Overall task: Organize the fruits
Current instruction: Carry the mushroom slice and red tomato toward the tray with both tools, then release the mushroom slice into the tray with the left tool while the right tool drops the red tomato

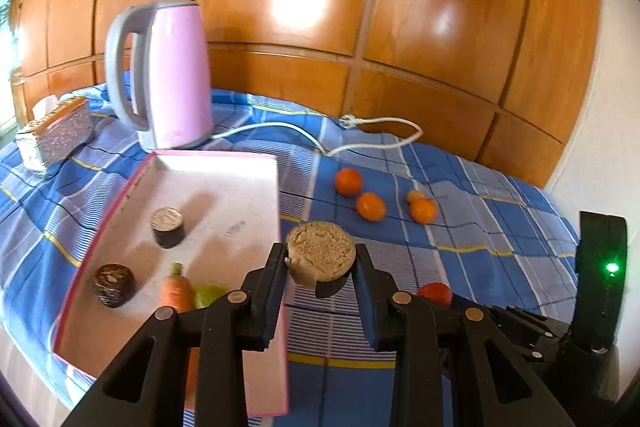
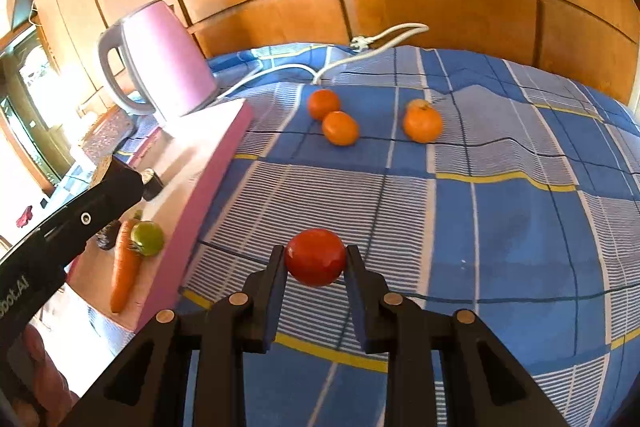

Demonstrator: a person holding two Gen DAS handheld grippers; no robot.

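Carrying two pieces at once toward the pink tray (image 1: 224,163) seems to be the step in hand: the left tongs (image 1: 320,261) are clenched on a round, flat-topped brown piece (image 1: 321,251), pale and grainy on its cut face and dark on its side, and the right tongs (image 2: 315,259) are clenched on a smooth, shiny red tomato (image 2: 315,257). Both pieces appear lifted clear of the blue checked cloth (image 2: 500,227) that covers the surface; whether a desk or a bed is under it I cannot tell. The brown piece hangs just beside the near right edge of the tray, while the tomato is over the cloth, to the right of the tray wall. Inside the tray already lie two dark cylinder pieces (image 1: 168,227), a carrot (image 2: 125,263) and a small green fruit (image 2: 148,238), the last two touching. I judge that the next move calls for bringing each load over the tray wall and lowering it onto a bare part of the floor, away from the carrot, before the tongs let go; the tomato is round and may roll. Three orange mandarins (image 2: 340,127) wait on the cloth further back, with a smaller pale fruit (image 2: 417,104) touching the right one. A pink kettle (image 1: 176,75) stands behind the tray.
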